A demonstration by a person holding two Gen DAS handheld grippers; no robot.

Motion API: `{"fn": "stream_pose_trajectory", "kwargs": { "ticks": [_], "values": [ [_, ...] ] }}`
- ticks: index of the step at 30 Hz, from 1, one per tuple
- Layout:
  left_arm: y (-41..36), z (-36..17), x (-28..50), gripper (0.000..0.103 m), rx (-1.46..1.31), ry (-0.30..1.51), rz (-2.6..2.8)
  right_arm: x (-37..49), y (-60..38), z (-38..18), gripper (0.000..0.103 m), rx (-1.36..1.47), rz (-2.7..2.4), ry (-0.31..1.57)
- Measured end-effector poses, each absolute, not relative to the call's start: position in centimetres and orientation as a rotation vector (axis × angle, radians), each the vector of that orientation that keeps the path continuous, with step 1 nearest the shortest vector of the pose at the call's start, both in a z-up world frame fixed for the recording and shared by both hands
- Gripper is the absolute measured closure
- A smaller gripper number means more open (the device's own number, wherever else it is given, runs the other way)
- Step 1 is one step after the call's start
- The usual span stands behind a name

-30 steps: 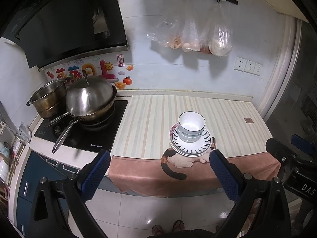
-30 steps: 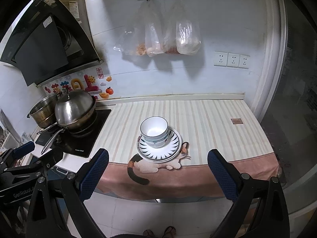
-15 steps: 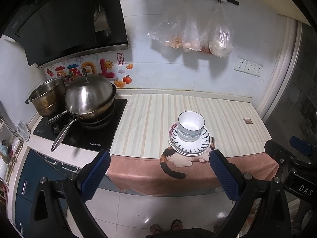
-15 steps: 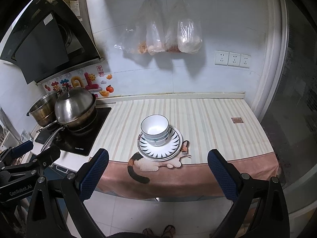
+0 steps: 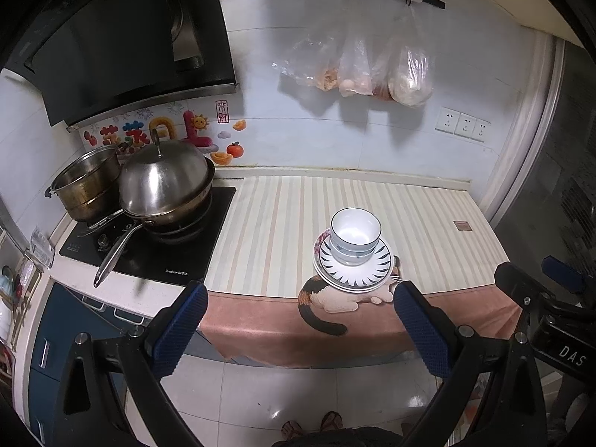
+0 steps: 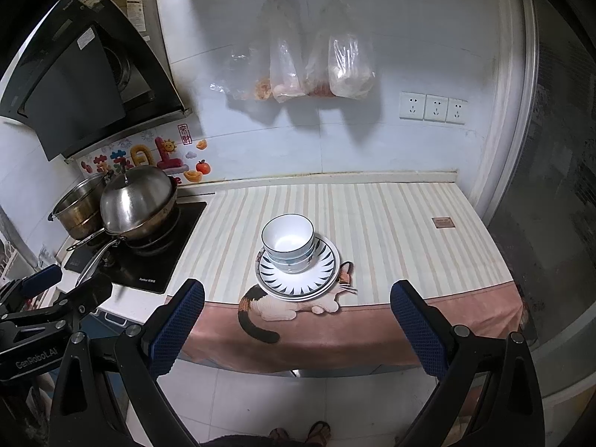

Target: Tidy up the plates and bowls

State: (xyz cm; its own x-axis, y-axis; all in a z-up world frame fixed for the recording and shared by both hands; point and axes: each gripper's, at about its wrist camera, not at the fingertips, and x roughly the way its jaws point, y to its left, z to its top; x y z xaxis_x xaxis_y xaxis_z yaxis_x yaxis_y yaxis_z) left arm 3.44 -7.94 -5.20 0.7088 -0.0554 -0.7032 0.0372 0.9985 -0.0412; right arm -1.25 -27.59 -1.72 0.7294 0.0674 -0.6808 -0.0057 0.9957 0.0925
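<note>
- The left tongs (image 5: 298,320) hang wide apart and empty, back from the striped cloth-covered counter (image 5: 283,223).
- The right tongs (image 6: 297,316) are likewise spread wide, holding nothing.
- A white round bowl with a dark rim (image 5: 355,229) sits nested in a second bowl on stacked white plates with black ray pattern (image 5: 354,273), ahead of both tongs, near the counter's front edge.
- A steel lidded wok (image 5: 165,186) stands far to the left of the tongs.
</note>
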Motion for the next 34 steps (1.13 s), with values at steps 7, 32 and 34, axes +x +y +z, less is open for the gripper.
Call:
{"fn": "stream_pose_trajectory", "kwargs": {
  "ticks": [7, 32, 34],
  "values": [
    [-8.0, -5.2, 3.4, 0.0, -0.027, 0.783, -0.051, -1.4, -27.5, -1.7, 0.001, 0.087, 0.035, 0.749],
    [-7.9, -4.6, 2.8, 0.0, -0.035, 0.767, -0.048, -2.2, -27.0, -1.0, 0.001, 0.097, 0.01, 0.738],
    [-8.0, -4.6, 2.7, 0.0, -0.035, 0.767, -0.047, -2.2, -27.0, -1.0, 0.001, 0.096, 0.01, 0.739]
  ]
}}
